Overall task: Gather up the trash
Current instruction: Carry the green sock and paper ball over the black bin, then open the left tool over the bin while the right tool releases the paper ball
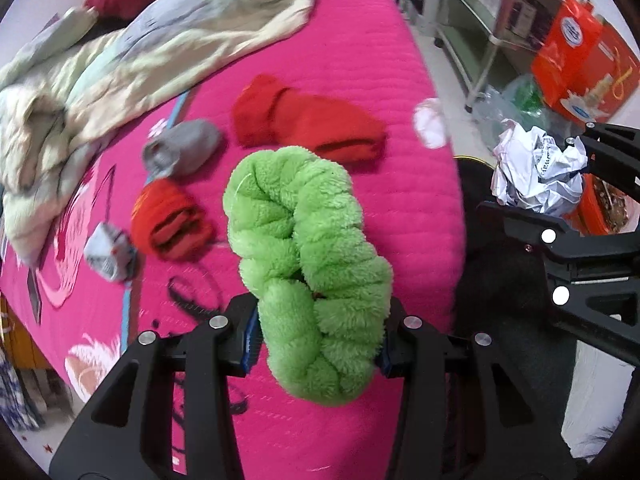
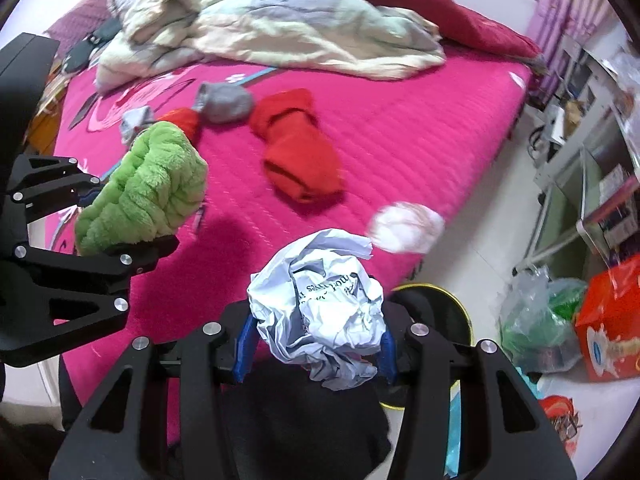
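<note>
My left gripper is shut on a fluffy green cloth roll, held above the pink bed cover. In the right wrist view the same green cloth roll and left gripper show at the left. My right gripper is shut on a crumpled white paper ball with print on it. That paper ball and the right gripper appear at the right of the left wrist view. A white crumpled wad lies at the bed's edge. Below the right gripper a dark bin with a yellow rim stands on the floor.
On the bed lie a red cloth bundle, a smaller red one, grey socks and a pale quilt. On the floor at the right are plastic bags, an orange box and a shelf unit.
</note>
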`<state>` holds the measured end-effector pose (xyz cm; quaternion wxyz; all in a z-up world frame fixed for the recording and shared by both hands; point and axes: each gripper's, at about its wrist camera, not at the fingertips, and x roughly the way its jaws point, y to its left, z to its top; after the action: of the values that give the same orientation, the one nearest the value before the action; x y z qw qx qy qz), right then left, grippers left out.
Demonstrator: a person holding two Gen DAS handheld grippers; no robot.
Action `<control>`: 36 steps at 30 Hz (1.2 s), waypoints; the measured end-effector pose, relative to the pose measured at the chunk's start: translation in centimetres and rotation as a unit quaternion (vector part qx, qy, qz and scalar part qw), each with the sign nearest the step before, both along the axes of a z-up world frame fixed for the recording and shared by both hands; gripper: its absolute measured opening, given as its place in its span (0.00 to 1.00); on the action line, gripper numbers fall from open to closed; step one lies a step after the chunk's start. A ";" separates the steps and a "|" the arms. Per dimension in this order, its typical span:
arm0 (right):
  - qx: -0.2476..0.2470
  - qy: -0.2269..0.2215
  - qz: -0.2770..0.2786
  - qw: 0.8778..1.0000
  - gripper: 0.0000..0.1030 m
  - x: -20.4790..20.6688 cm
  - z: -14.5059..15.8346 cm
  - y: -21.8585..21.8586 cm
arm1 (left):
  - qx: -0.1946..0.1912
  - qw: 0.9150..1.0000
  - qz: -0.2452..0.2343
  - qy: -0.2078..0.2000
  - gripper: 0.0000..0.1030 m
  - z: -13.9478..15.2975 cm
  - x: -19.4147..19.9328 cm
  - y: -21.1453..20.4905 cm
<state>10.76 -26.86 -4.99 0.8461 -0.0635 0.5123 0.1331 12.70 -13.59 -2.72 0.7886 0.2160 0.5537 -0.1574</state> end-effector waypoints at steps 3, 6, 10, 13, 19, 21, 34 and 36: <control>0.002 0.000 -0.018 1.000 0.44 -0.3 -0.1 -1.8 | 0.002 1.000 -0.022 0.004 0.41 -0.3 0.2 -2.5; 0.006 0.001 -0.042 0.999 0.44 -0.5 -0.2 -4.1 | 0.003 0.999 -0.040 0.007 0.41 -0.6 0.4 -4.5; 0.009 0.001 -0.067 0.998 0.44 -0.7 -0.5 -6.7 | 0.006 0.998 -0.063 0.012 0.41 -1.1 0.7 -7.2; 0.009 0.002 -0.083 0.996 0.44 -1.0 -0.7 -8.4 | 0.010 0.997 -0.081 0.018 0.41 -1.7 0.8 -9.3; 0.014 0.004 -0.130 0.991 0.44 -1.7 -1.3 -12.8 | 0.010 0.992 -0.117 0.038 0.41 -3.5 1.1 -13.6; 0.016 0.004 -0.148 0.989 0.44 -1.9 -1.6 -14.4 | -0.003 0.989 -0.132 0.060 0.41 -4.5 1.4 -15.2; 0.026 0.034 -0.196 0.980 0.45 -0.7 -5.0 -19.6 | 0.035 0.980 -0.188 0.054 0.77 -7.9 1.9 -21.6; 0.026 0.042 -0.194 0.980 0.45 -0.4 -5.7 -19.8 | 0.041 0.980 -0.187 0.054 0.77 -8.1 2.1 -21.4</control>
<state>10.41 -46.63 -10.65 0.8351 0.0652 0.5459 -0.0180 14.81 -34.98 -10.83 0.7050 0.3391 0.5511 -0.2902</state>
